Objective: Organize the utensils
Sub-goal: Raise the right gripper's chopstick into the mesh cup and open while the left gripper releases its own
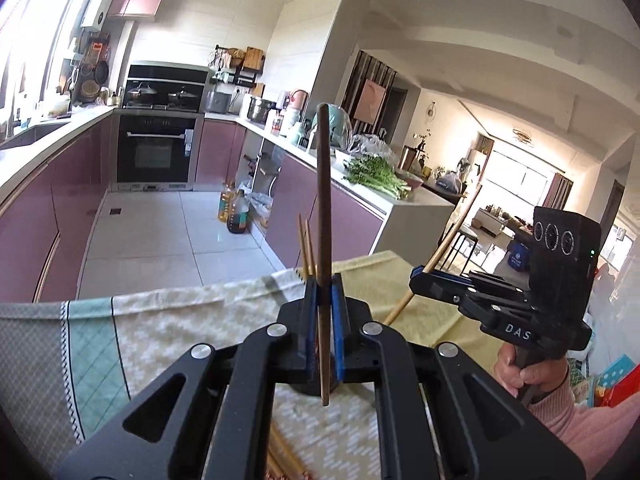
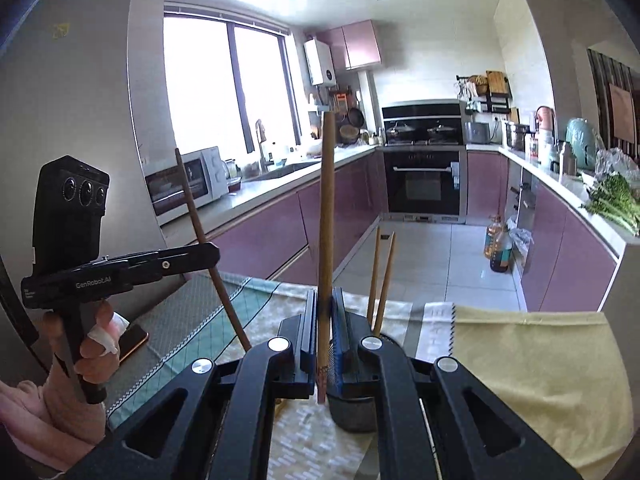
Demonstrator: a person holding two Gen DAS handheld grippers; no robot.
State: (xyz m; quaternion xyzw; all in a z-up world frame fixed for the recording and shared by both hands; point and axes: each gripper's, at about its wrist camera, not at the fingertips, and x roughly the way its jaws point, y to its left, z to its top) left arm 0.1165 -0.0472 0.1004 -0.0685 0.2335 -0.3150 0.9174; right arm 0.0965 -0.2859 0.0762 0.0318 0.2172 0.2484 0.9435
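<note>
two grippers are seen, the left gripper [image 1: 323, 312] and the right gripper [image 2: 325, 316], one chopstick clamped in each: a dark chopstick [image 1: 323, 216] and a light chopstick [image 2: 326, 216]. two more chopsticks [image 2: 382, 280] are counted upright in one dark holder [image 2: 354, 408]. two oil bottles [image 1: 234, 208] are counted on the floor.

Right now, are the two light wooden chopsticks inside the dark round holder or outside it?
Inside. The two light wooden chopsticks rise upright from the dark round holder, just behind the right gripper.
</note>
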